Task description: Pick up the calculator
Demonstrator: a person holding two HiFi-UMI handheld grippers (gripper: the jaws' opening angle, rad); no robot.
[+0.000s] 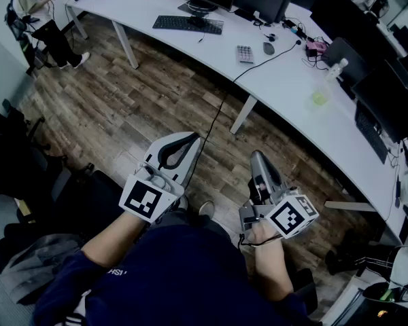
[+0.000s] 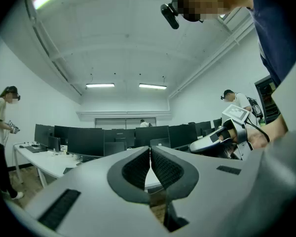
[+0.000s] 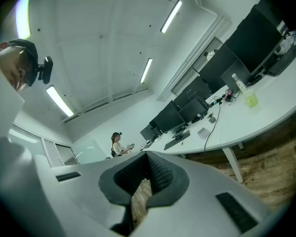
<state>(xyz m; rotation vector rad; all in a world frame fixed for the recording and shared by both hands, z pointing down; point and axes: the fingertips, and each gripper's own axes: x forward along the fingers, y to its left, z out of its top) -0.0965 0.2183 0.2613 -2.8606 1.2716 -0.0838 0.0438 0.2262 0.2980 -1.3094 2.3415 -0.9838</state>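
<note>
The calculator (image 1: 245, 53) lies on the white desk (image 1: 285, 87), upper middle of the head view, well apart from both grippers. The left gripper (image 1: 192, 139) and right gripper (image 1: 257, 156) have jaws together, holding nothing. Reaching it shut could just push it, maybe into the mouse (image 1: 268, 48).

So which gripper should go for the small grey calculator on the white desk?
Right, marginally. The right gripper points nearly straight at the small grey calculator on the long white desk; the left gripper sits further left. Both are shut, empty and well short of the desk.
</note>
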